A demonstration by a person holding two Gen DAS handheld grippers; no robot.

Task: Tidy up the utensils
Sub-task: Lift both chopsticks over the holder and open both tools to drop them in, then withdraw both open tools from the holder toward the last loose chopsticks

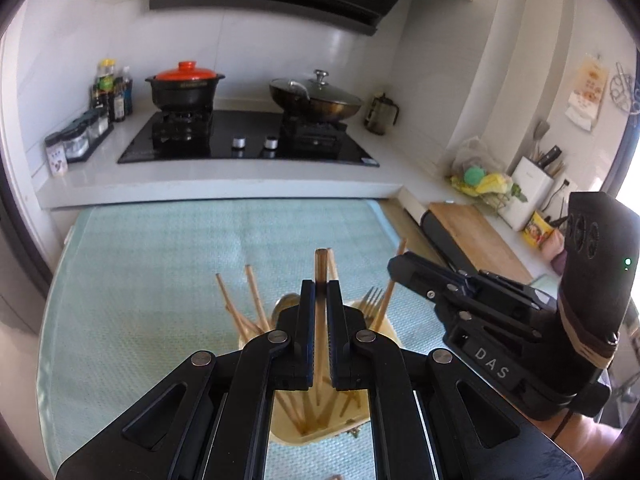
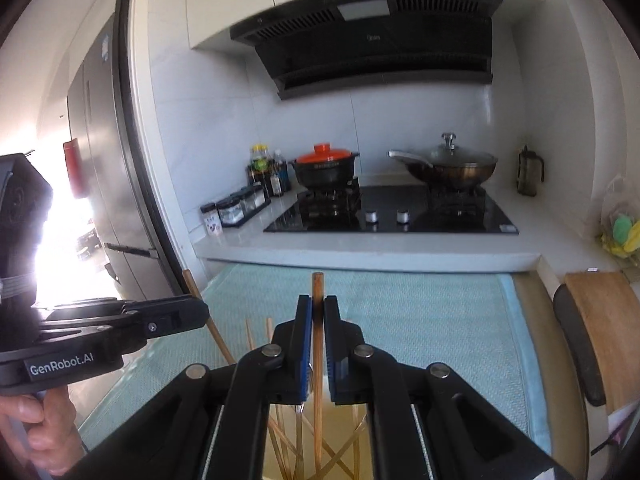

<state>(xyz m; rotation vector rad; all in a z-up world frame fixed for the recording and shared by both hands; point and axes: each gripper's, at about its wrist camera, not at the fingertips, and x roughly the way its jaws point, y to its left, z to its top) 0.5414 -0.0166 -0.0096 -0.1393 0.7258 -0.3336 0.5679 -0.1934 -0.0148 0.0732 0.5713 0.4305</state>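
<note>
My left gripper is pinched tight on a wooden chopstick, whose tip stands up past my fingertips while its lower end runs down between the pads into the pale utensil holder right beneath me. My right gripper is likewise clamped on its own chopstick, which also points upward over that holder. From the left wrist, the right gripper sits just to the right of the holder, its chopstick slanting up beside a fork that stands in the holder. More loose chopsticks lean out of the holder's left side, and a spoon's bowl peeks up just behind my left fingers. The holder rests on a light green mat, with the black stove well beyond it.
</note>
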